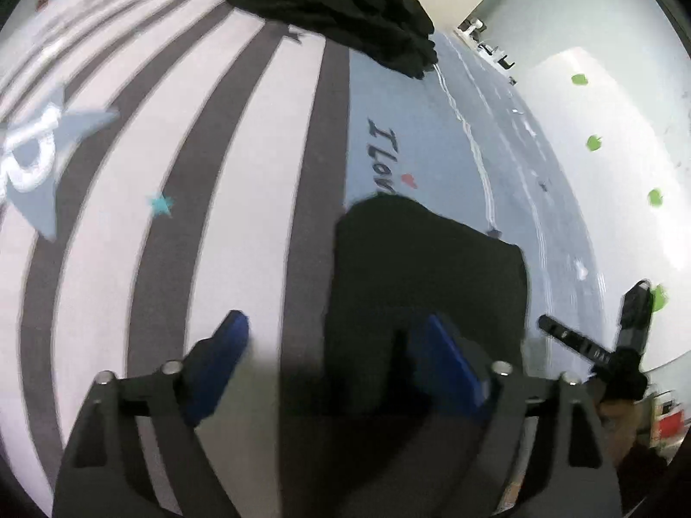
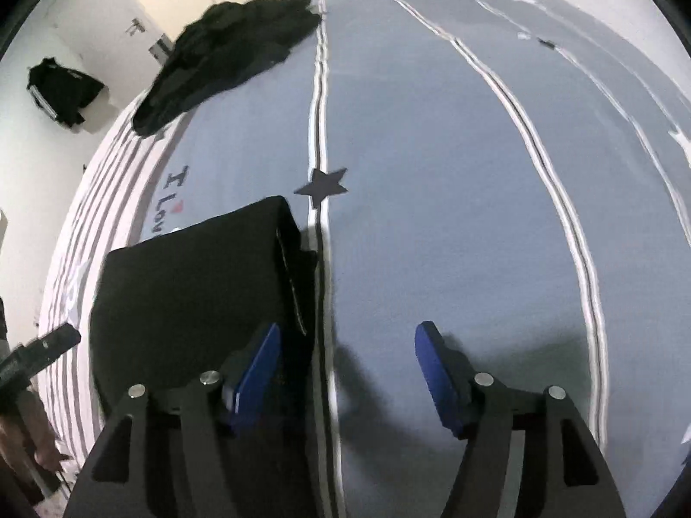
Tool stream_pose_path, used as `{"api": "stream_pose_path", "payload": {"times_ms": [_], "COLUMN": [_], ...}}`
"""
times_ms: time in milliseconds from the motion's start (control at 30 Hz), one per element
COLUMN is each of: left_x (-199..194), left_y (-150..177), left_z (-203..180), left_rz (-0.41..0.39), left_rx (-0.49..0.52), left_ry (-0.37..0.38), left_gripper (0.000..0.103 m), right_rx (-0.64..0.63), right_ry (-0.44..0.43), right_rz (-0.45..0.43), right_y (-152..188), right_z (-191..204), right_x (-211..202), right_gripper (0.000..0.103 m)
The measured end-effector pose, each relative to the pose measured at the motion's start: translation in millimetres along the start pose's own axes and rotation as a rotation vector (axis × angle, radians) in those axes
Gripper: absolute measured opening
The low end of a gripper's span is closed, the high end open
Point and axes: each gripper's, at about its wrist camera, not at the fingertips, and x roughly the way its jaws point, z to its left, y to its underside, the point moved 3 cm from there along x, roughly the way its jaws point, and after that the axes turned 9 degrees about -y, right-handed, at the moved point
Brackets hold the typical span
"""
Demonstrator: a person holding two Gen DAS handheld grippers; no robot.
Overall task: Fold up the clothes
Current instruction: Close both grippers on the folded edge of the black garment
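Blue pads of the left gripper (image 1: 341, 362) are sitting nearest the lens in the left wrist view, and its jaws are standing wide apart with nothing pinched between them. Its left pad (image 1: 218, 367) is hanging over the striped sheet of the bed (image 1: 108, 259), while its right pad (image 1: 449, 371) is hovering over the folded black garment (image 1: 432, 285), which is lying flat on the bed where the grey and white stripes are meeting the pale blue panel. Whether that pad is touching the cloth is not clear. Further back, a crumpled black garment (image 1: 345, 4) is lying in a heap at the far edge of the bed. At the right edge of this view, the dark frame of the other tool is showing, held by a hand (image 1: 617, 414).

From the right wrist view, the right gripper (image 2: 345, 371) is likewise holding its jaws apart and gripping nothing. Its left pad (image 2: 257, 371) is sitting over the right edge of the folded black garment (image 2: 190, 293), and its right pad (image 2: 438, 375) is hanging over bare blue sheet. Printed lettering (image 2: 168, 203) is peeking out beyond the folded piece, and a dark star (image 2: 321, 185) is lying on the white double line just past it. The crumpled black garment (image 2: 229, 52) is resting at the far left of the bed (image 2: 432, 151), and a black bag (image 2: 60, 90) is sitting against the wall beyond
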Motion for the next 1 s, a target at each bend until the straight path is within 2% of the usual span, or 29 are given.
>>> {"api": "stream_pose_path", "payload": {"times_ms": [133,267,300,333,367,433,667,767,867,1000], "left_x": [22,39,44,49,52,54,56,58,66,69], "left_y": [23,40,43,46,47,48,47,47,49,47], "left_z": [-9,-24,-26,-28,-30,-29,-31,-43,-57,-58], "left_rz": [0.102,0.154,0.168,0.183,0.182,0.175,0.165,0.177,0.179,0.166], "left_rx": [0.03,0.079,0.091,0.102,0.115,0.125,0.123,0.16,0.222,0.19], "left_ry": [0.0,0.019,0.016,0.011,0.008,0.021,0.051,0.11,0.057,0.07], "left_gripper": [0.089,0.089,0.089,0.09,0.092,0.093,0.095,0.095,0.095,0.092], "right_rx": [-0.067,-0.02,-0.001,0.017,0.047,0.077,0.023,-0.004,-0.04,-0.062], "right_ry": [-0.066,-0.105,-0.108,-0.111,-0.122,-0.143,-0.18,-0.195,-0.2,-0.193], "right_rz": [0.099,0.148,0.151,0.153,0.154,0.159,0.199,0.2,0.201,0.207], "right_y": [34,57,60,63,65,67,66,61,55,52], "right_z": [14,8,5,2,-3,-8,10,19,31,37], "right_x": [1,11,14,18,20,22,28,37,50,57], "right_gripper": [0.067,0.069,0.071,0.077,0.081,0.081,0.083,0.083,0.083,0.085]}}
